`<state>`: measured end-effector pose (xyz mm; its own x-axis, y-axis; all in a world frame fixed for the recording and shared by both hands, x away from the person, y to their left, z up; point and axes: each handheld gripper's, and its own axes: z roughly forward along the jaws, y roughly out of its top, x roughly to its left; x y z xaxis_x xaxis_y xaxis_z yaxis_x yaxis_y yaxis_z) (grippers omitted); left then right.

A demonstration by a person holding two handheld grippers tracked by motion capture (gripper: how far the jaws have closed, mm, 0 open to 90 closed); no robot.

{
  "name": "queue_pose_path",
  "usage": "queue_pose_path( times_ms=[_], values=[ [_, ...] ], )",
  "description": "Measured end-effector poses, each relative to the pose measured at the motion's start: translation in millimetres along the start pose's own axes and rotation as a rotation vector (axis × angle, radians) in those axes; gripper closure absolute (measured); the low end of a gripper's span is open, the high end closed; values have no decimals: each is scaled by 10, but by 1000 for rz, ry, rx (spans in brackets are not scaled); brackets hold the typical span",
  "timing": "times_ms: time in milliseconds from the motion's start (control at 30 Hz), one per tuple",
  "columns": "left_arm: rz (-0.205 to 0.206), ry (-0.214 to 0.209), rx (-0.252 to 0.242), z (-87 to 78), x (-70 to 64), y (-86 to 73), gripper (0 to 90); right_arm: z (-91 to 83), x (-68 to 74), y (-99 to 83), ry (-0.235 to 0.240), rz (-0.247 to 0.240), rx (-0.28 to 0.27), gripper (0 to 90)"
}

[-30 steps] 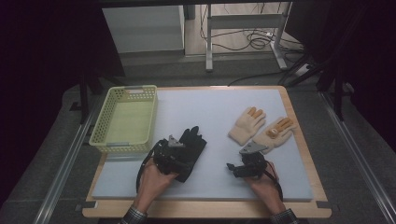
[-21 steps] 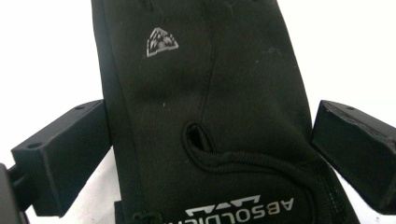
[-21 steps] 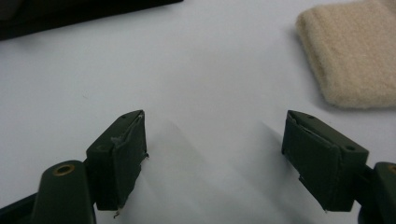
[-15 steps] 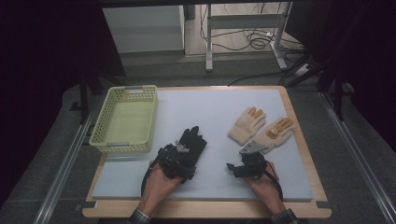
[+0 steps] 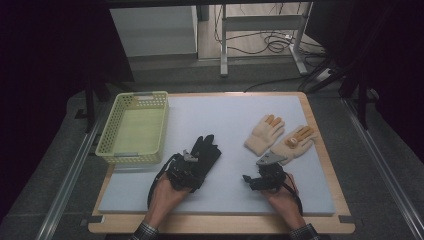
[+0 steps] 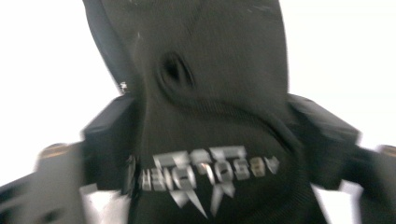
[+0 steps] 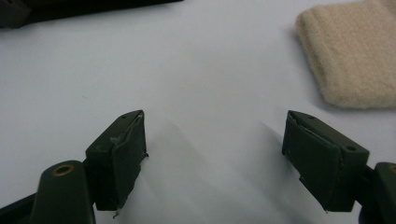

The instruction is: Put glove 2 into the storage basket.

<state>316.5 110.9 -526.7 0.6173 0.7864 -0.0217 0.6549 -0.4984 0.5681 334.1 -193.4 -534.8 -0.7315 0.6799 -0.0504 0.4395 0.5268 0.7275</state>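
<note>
High view: the yellow basket [image 5: 136,128] stands at the mat's [image 5: 220,112] 10 o'clock corner, with nothing in it. The left gripper [image 5: 186,168] sits over the cuff end of the black glove [image 5: 205,152], which lies near the mat's middle, just off the basket's 4 o'clock corner, fingers pointing to 1 o'clock. The right gripper [image 5: 254,180] rests low on the bare mat at 5 o'clock, its grey plate towards the two tan gloves: one [image 5: 265,134] at 2 o'clock, the other [image 5: 296,142] just beside it at its 4 o'clock. Half a second ago the left gripper was a little further back towards 6 o'clock on the black glove; it has crept forward along it. The right gripper and the tan gloves lie as they did.

Left gripper view: the black glove [image 6: 205,88] fills the space between the two jaws, which press against its sides, pinching the cloth into a ridge above silver lettering. The picture is blurred.

Right gripper view: the jaws of the right gripper [image 7: 215,154] stand wide apart with nothing between them but bare mat [image 7: 187,74]. A tan glove's cuff [image 7: 355,56] lies at 2 o'clock, well clear of the jaws.
</note>
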Motion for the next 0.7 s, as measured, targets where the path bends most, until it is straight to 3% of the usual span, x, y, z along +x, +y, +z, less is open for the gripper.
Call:
queue_pose_path(
  times_ms=[100,267,333,467,600,700],
  values=[
    [10,-10,18,-18,4,31,366,0,0,0,0,-1,0,212],
    [15,-40,-4,-75,67,51,614,0,0,0,-1,-1,0,212],
    [27,-28,-7,-86,74,59,683,0,0,0,-1,-1,0,212],
    [22,-50,-36,-135,138,77,707,0,1,0,-1,0,1,212],
    [29,-25,-43,-195,171,154,710,0,1,0,-1,0,1,212],
    [27,-34,-53,-224,203,221,710,-1,1,0,-1,0,1,212]
  ],
)
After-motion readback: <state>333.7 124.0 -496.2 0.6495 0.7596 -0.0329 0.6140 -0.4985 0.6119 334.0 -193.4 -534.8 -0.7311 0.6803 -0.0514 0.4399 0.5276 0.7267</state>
